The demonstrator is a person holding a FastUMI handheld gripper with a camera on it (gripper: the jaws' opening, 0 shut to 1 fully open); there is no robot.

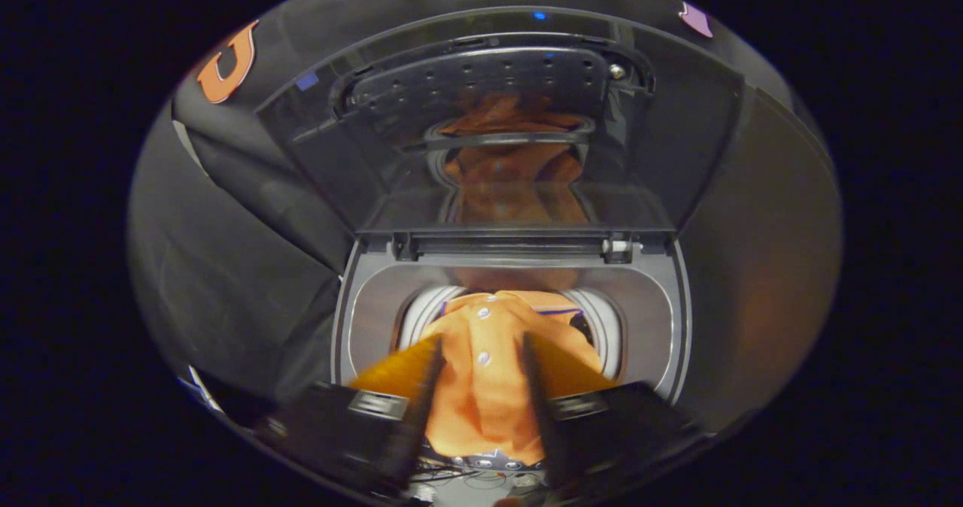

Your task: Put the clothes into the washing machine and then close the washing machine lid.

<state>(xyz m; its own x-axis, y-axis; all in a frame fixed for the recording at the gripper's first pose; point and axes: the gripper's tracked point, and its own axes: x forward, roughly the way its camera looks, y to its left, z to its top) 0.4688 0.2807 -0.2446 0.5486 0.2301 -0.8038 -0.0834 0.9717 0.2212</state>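
The top-loading washing machine stands with its transparent lid raised upright, reflecting orange cloth. An orange buttoned shirt hangs between the gripper fingers, over the drum opening. Whether both fingers press it cannot be told.

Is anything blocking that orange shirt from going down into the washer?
Nothing visible does. The lid stands raised behind the drum opening, and the orange shirt hangs between the gripper jaws, directly over that opening. Whether the jaws press on it is unclear.

Orange buttoned shirt in washer drum — lid raised.
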